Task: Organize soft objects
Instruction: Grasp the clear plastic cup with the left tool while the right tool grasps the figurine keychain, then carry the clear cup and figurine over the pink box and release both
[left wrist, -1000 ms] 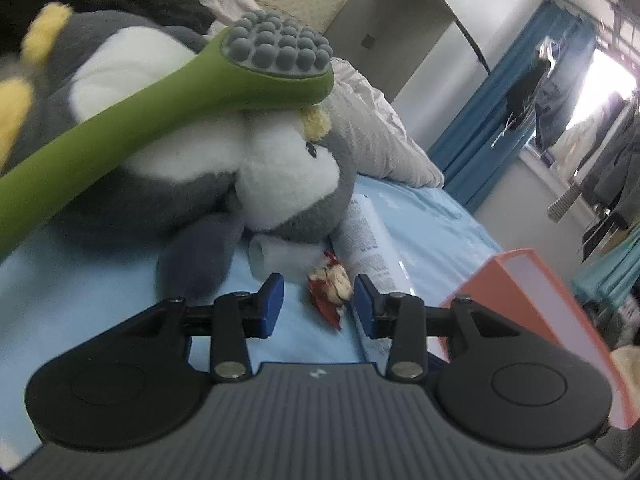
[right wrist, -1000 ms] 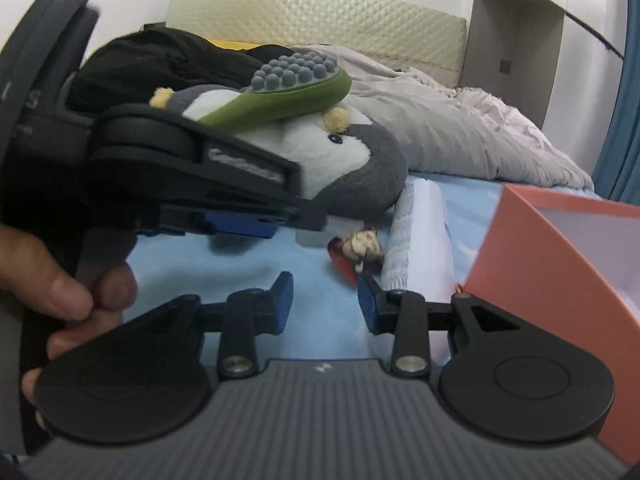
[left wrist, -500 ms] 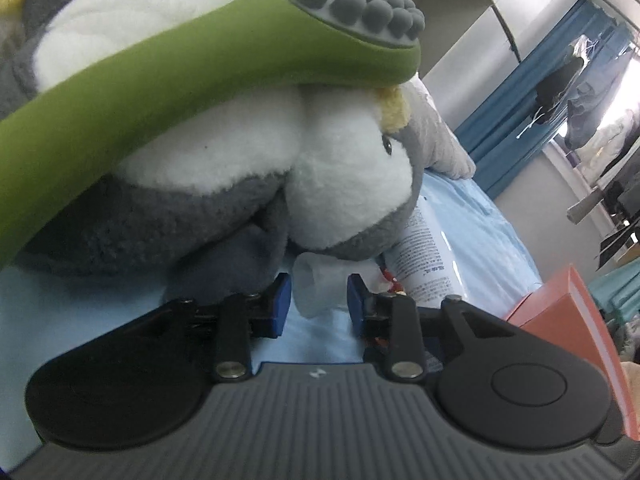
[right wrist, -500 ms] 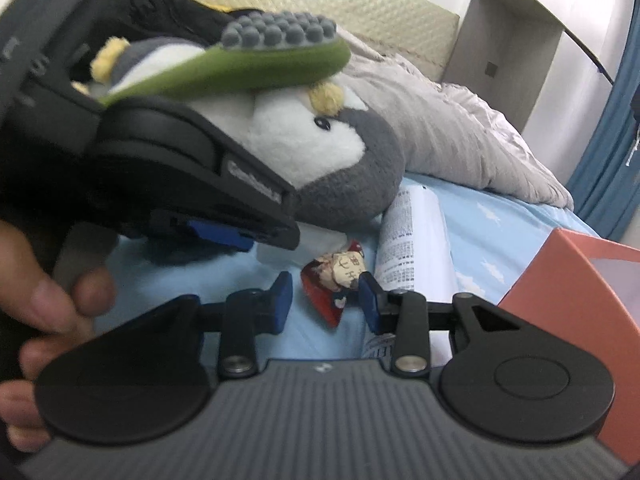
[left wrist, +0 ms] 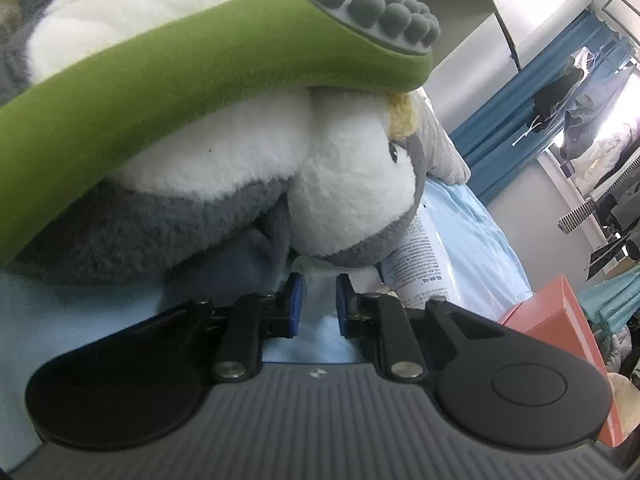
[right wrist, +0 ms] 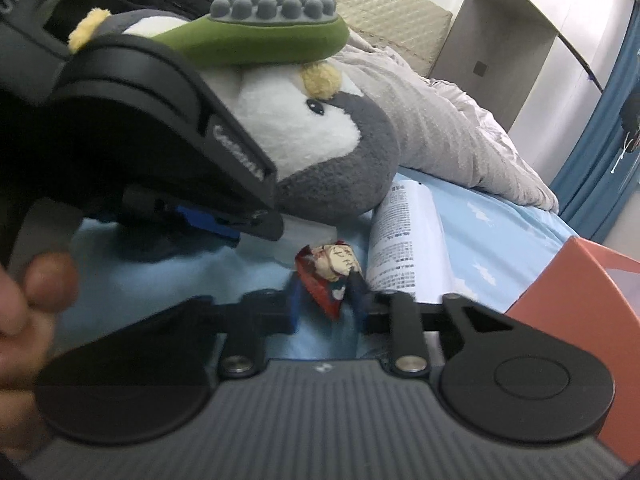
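Note:
A grey and white plush penguin (left wrist: 224, 168) lies on the blue bed sheet (left wrist: 472, 220), also in the right wrist view (right wrist: 320, 140). A green massager with grey knobs (left wrist: 224, 60) rests on top of it (right wrist: 272, 28). My left gripper (left wrist: 318, 304) is open, its fingers on either side of the cap of a white tube (left wrist: 420, 264) under the penguin's head. My right gripper (right wrist: 326, 306) is open around a small red figurine (right wrist: 330, 276) on the sheet. The left gripper body (right wrist: 160, 140) fills the right view's left side.
An orange box (right wrist: 580, 280) stands at the right, also in the left wrist view (left wrist: 560, 320). A grey duvet (right wrist: 460, 132) lies behind the penguin, with a padded headboard (right wrist: 400, 12) beyond. Blue curtains (left wrist: 520, 120) and hanging clothes are far right.
My left gripper has moved forward under the penguin's head and its fingers now flank the tube's cap. My right gripper has moved forward until its fingers flank the red figurine.

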The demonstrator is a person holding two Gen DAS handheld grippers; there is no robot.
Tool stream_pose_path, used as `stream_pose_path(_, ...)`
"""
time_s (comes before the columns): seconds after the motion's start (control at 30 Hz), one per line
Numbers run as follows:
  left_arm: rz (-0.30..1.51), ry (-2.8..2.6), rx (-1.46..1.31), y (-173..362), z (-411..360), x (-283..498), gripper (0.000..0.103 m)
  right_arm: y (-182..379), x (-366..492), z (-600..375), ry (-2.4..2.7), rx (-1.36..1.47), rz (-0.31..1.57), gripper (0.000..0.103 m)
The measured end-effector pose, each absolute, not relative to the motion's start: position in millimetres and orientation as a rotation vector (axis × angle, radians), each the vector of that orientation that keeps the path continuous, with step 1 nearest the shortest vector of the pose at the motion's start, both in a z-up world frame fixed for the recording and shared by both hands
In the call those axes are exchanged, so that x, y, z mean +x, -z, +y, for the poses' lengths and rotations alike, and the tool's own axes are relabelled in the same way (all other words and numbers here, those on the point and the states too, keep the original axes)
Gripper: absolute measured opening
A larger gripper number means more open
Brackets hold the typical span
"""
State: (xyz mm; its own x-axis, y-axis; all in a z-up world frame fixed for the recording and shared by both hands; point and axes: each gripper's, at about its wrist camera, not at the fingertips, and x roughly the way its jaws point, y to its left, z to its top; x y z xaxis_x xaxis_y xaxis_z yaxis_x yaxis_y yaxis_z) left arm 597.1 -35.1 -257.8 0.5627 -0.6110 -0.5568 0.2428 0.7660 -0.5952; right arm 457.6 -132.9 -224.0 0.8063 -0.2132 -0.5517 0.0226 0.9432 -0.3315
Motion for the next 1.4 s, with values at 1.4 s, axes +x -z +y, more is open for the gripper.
stream_pose_path(1.4, 0.736, 0.246, -0.385, 104.6, 34.7, 307.9, 0.019, 82.5, 234.6, -164.1, -0.152, 0.065, 0.629, 0.023)
